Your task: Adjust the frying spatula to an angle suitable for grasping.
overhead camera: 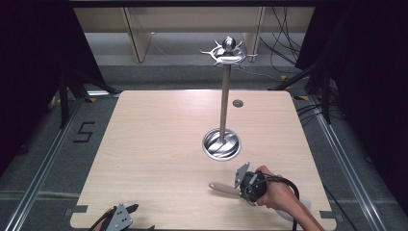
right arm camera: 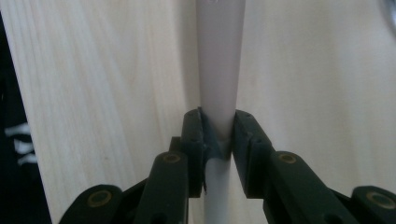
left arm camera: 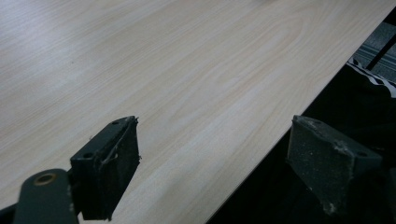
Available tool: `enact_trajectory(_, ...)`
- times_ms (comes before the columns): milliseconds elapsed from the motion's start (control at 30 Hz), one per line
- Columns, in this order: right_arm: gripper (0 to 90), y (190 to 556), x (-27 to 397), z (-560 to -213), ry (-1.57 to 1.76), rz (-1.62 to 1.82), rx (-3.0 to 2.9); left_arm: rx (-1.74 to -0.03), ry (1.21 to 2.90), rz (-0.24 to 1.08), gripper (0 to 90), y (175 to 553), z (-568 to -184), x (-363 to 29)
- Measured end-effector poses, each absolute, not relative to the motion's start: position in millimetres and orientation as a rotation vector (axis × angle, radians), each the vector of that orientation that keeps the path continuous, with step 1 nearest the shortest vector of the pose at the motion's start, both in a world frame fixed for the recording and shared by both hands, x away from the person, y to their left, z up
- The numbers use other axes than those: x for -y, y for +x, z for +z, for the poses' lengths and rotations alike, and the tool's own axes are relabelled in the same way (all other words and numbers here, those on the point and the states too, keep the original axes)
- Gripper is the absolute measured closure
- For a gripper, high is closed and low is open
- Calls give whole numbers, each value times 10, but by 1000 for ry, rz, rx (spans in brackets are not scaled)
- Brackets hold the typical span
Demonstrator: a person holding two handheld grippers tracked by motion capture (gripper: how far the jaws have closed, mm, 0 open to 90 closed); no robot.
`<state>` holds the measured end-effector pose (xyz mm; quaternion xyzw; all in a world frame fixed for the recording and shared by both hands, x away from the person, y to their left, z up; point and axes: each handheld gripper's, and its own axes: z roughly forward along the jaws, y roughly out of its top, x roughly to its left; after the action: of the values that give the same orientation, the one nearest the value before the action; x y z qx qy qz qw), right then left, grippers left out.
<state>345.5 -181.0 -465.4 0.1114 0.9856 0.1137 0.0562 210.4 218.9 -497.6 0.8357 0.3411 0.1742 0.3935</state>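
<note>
My right gripper [overhead camera: 233, 188] lies low over the wooden table [overhead camera: 154, 144] near its front right, held by a hand. In the right gripper view its jaws [right arm camera: 218, 135] are shut on a pale, smooth utensil handle [right arm camera: 219, 65] that runs straight away from them across the wood. In the high view the handle [overhead camera: 217, 186] sticks out to the left of the jaws; its other end is hidden. My left gripper [overhead camera: 137, 216] rests at the table's front left edge. Its jaws [left arm camera: 215, 144] stand wide open over the edge with nothing between them.
A metal stand rises behind the right gripper: a round shiny base [overhead camera: 221, 143], a thin pole [overhead camera: 224, 96] and a crown of hooks [overhead camera: 228, 52] at the top. A small grey disc [overhead camera: 237, 103] is set in the table farther back. Dark curtains and cables surround the table.
</note>
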Motion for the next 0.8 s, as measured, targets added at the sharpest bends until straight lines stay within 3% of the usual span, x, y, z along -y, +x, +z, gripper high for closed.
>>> enact_trajectory(367,761,3454,2126,-4138,486,817,-2733,-860,2137,443,159,2107,-4966,-2205)
enact_trajectory(800,762,3391,2487,-3845,577,1191,-2541,-862,2135,440,159,2109,-4968,-2202)
